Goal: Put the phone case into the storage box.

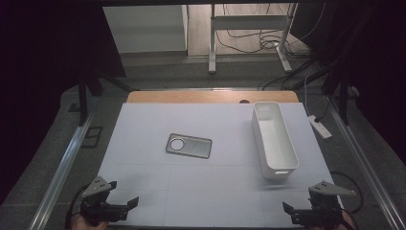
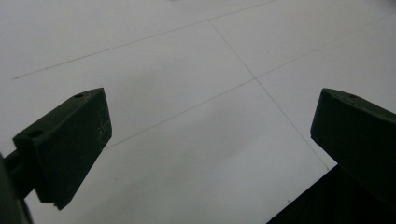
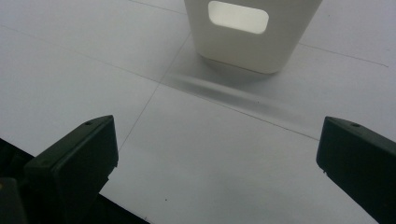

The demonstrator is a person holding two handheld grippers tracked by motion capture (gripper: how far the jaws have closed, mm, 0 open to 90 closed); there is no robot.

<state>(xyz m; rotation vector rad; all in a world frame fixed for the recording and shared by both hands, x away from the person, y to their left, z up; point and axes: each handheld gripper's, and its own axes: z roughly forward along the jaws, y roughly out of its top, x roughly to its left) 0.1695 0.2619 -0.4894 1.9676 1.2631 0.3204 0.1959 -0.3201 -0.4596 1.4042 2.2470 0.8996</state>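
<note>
Currently —
Left claw (image 1: 125,194): spread, empty, near-left table (image 1: 143,124) corner.
Plate (image 1: 188,145): flat mid-table, far-right of left claw, long axis left-right.
Bin (image 1: 274,140): right, long axis near-far.
Right claw (image 1: 286,213): spread, empty, just near bin; left claw likely nearer plate.

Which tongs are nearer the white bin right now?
Right. The right tongs sit just below the white bin, near its handle end; the left tongs are across the table at the near left corner.

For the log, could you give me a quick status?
Left gripper and right gripper open, empty, at near edge. Grey plate flat mid-table; white bin beside. Nothing between.
</note>
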